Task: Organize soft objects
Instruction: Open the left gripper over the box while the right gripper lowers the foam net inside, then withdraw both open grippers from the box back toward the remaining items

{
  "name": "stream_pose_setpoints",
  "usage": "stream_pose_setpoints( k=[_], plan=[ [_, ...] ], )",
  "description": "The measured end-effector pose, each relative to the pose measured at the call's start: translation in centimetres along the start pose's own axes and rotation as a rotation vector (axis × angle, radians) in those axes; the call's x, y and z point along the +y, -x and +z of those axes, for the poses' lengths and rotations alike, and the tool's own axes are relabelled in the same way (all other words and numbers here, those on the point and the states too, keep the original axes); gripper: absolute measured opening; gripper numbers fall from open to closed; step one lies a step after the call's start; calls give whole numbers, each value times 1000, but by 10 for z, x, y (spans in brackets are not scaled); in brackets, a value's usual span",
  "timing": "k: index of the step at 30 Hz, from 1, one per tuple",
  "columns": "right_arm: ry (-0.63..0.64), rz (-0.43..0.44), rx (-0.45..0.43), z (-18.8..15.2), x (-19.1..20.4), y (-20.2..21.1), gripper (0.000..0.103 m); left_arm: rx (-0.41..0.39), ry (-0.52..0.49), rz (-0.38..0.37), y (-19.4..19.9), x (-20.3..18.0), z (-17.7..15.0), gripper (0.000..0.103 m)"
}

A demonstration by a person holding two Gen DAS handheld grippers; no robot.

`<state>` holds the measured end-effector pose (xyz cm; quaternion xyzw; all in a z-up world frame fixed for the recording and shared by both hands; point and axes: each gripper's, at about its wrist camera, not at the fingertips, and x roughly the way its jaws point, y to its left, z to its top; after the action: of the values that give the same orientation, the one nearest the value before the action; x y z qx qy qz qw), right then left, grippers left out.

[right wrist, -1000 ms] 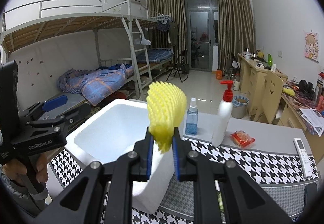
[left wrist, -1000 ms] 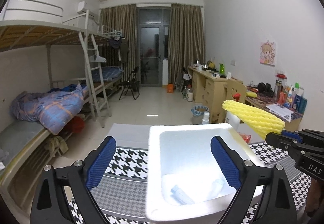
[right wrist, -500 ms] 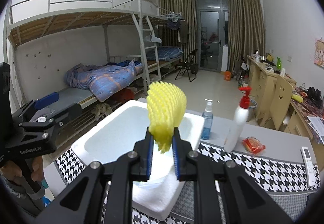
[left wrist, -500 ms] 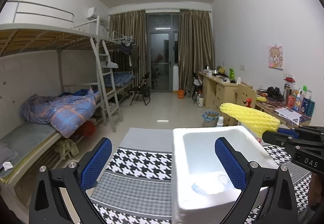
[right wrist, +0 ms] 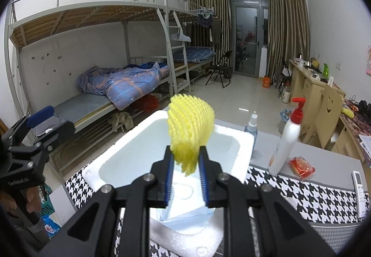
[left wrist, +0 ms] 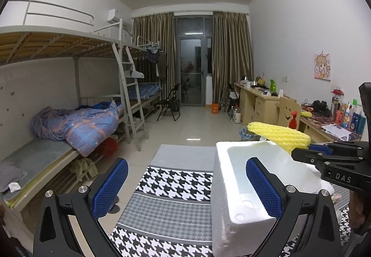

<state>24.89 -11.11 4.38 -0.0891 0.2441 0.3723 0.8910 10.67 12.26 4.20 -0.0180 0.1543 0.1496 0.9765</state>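
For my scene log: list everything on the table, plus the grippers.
foam box: 1, white, centre
cloth: 1, black-and-white houndstooth, under the box
foam net: 1, yellow, above the box
face masks: several, pale blue, in the box
spray bottle: 1, bluish, behind the box
pump bottle: 1, white, red pump, right of the box
packet: 1, red, beside the pump bottle
remote: 1, white, far right
left gripper: 1, open, empty
right gripper: 1, fingers just been opening, net between them
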Motion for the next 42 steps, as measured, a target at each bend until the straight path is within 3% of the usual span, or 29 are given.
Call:
stream_pose_setpoints(
  k=[5, 6, 21, 32, 42],
  plan=[
    [-4, 0, -1, -1, 3, 1, 73, -4, 3, 5, 2, 1, 0, 102],
    [2, 3, -10, -1, 5, 3, 75, -4, 8, 6, 2, 1, 0, 102],
    [7, 8, -35, -3, 5, 17, 77, 1, 22, -23, 11, 0, -3, 102],
    [-28, -47, -90, -15, -12, 47, 95, -24, -7, -83, 26, -22, 0, 102],
    [-72, -65, -141, -25, -30, 72, 99, -44, -28, -125, 40, -44, 6, 102]
  ],
)
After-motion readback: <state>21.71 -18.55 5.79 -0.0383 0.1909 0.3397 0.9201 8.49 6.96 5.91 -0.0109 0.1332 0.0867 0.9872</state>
